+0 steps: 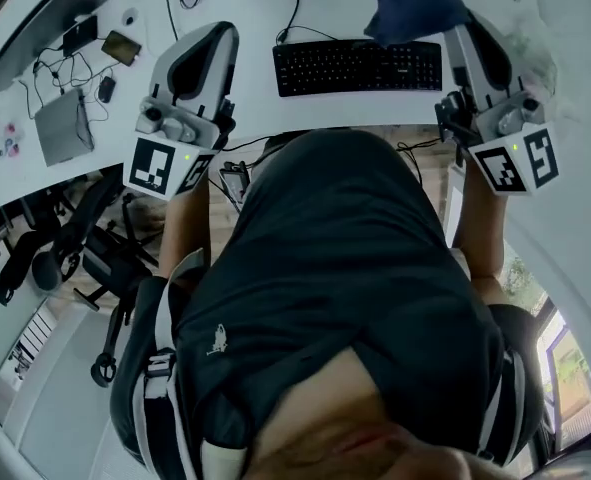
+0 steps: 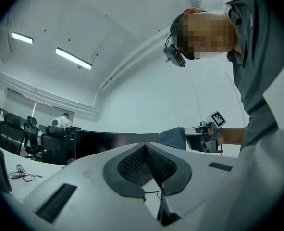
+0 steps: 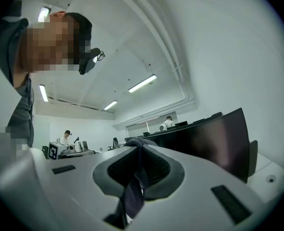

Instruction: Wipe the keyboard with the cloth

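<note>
A black keyboard [image 1: 357,66] lies on the white desk [image 1: 265,108] ahead of me. The dark blue cloth [image 1: 413,2] hangs above the keyboard's right end, and my right gripper [image 1: 455,24] is shut on it. In the right gripper view a strip of cloth [image 3: 134,190] runs down between the closed pads. My left gripper [image 1: 215,32] is held over the desk to the left of the keyboard. Its jaws meet at the tip [image 2: 144,147] with nothing between them. In the left gripper view the cloth [image 2: 173,137] and the right gripper [image 2: 209,130] show off to the right.
Cables, a phone [image 1: 121,46] and a grey laptop [image 1: 63,125] lie on the desk's left part. Office chairs [image 1: 70,243] stand below the desk on the left. A dark monitor [image 3: 214,141] stands beyond the grippers. Other people sit at desks far off.
</note>
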`<state>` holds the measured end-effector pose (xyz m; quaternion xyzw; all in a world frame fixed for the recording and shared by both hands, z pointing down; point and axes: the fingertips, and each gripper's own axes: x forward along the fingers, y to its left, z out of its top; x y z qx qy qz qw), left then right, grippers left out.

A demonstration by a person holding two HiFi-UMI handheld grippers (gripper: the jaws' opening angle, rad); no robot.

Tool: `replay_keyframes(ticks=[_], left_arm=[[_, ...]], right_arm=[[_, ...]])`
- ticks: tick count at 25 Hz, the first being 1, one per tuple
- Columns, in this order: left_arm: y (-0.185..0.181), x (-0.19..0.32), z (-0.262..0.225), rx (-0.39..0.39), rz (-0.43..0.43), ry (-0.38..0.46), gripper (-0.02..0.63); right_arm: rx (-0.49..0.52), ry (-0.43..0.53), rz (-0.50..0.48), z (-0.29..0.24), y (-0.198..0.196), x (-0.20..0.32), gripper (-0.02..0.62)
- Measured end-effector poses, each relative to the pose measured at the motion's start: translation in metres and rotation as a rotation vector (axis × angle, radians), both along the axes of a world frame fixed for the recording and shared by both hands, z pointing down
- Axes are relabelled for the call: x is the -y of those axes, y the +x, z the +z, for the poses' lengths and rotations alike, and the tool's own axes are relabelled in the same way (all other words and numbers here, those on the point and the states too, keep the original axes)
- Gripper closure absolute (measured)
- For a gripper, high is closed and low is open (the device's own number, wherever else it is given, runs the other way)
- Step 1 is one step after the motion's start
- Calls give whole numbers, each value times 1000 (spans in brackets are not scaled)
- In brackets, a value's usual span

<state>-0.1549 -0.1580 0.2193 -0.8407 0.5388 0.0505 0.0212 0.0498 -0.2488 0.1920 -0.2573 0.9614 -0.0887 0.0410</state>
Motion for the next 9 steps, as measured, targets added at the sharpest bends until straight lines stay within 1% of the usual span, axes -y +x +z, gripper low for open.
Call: replay_keyframes(ticks=[4, 9], left_arm=[[2, 2, -1, -4, 41, 2, 603], [1, 1, -5, -11, 65, 5, 603]], right_arm=[[-8, -2, 28, -1, 0, -4, 566], [-15, -7, 48, -5, -3, -7, 568]])
